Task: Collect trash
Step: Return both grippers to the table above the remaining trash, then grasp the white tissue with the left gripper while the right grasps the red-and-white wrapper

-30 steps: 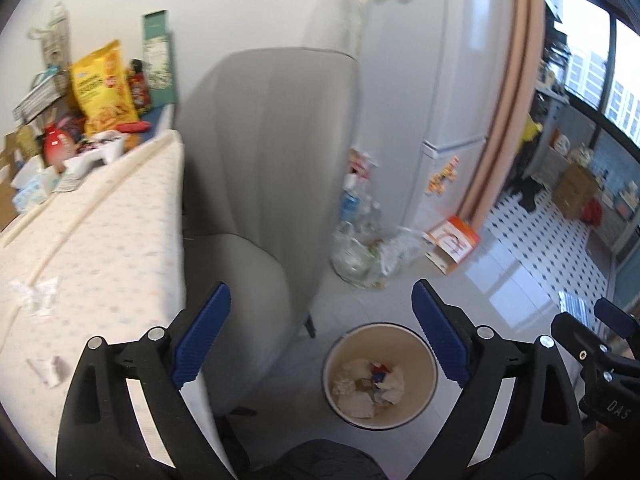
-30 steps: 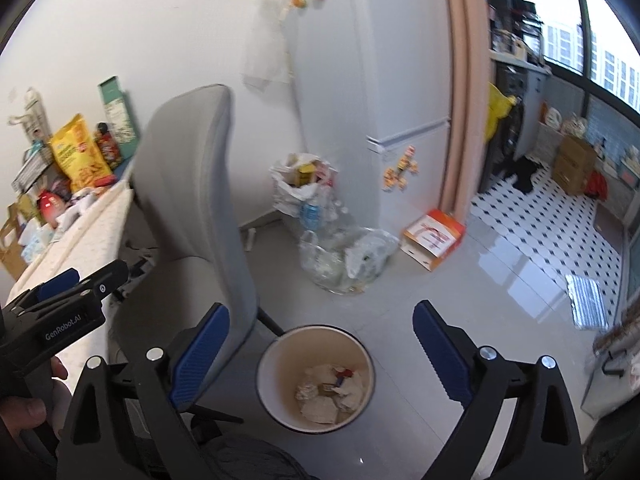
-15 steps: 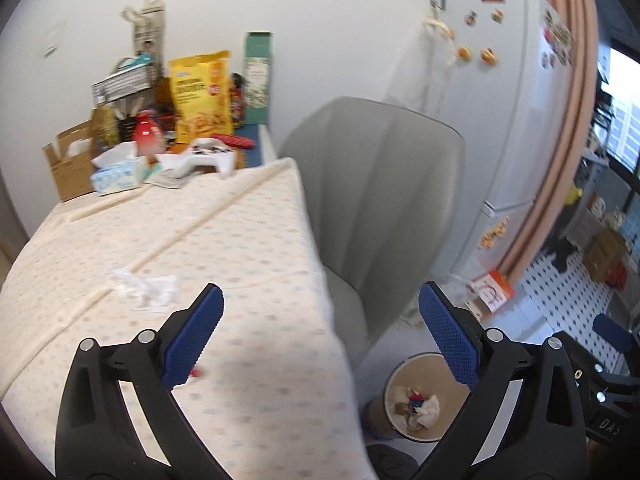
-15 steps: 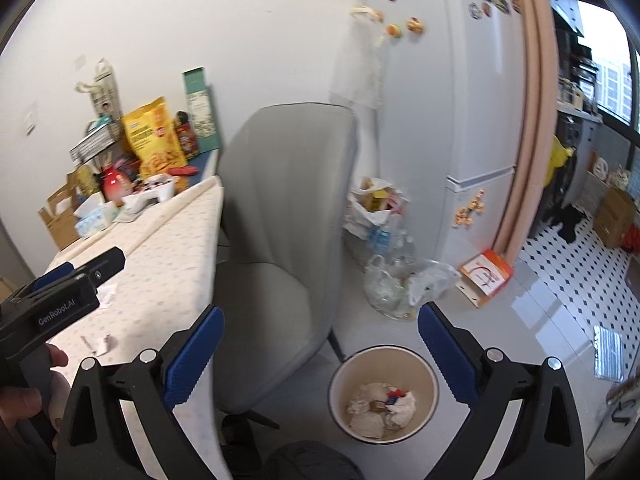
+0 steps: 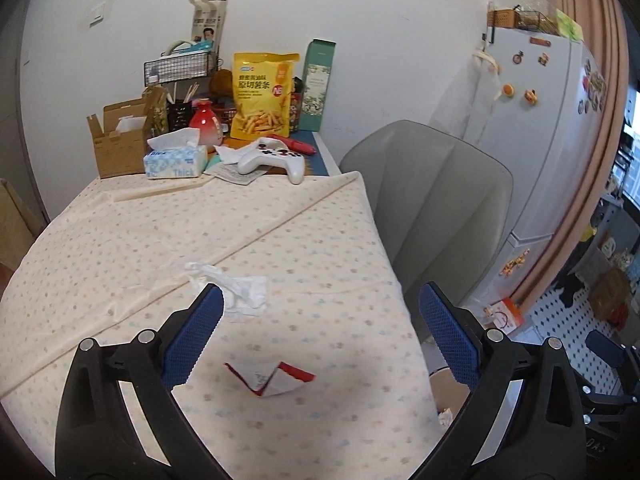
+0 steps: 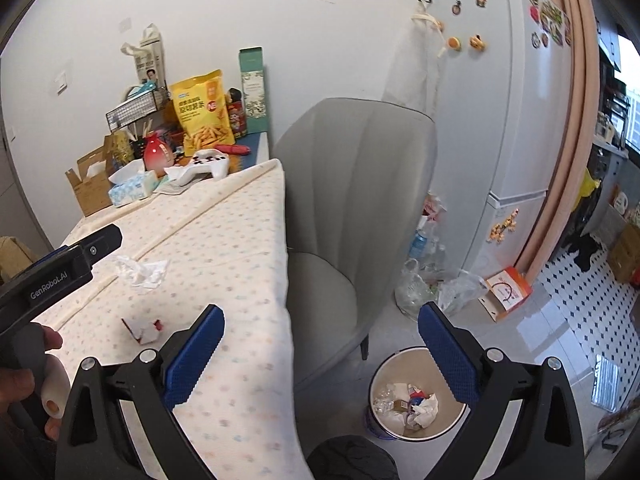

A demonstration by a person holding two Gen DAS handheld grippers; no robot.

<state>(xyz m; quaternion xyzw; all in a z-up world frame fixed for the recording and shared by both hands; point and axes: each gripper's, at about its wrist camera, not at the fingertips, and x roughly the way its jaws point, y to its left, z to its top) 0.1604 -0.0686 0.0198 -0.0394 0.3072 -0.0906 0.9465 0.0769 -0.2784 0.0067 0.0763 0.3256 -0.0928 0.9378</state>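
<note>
A crumpled white tissue lies on the dotted tablecloth, just beyond my left gripper's left fingertip. A torn red-and-white wrapper lies flat on the cloth below and between the left gripper's wide-open, empty jaws. In the right wrist view the tissue and the wrapper sit left of my right gripper, which hangs open and empty over the table edge and floor. A round bin with paper scraps inside stands on the floor beside the table.
A grey chair stands against the table's right edge. At the table's far end are a tissue box, a white game controller, a yellow snack bag and a cardboard box. Plastic bags lie by the fridge.
Both views have swung up and left from the bin on the floor toward the tabletop. The tissue and wrapper now lie near the left gripper. Both grippers stay open.
</note>
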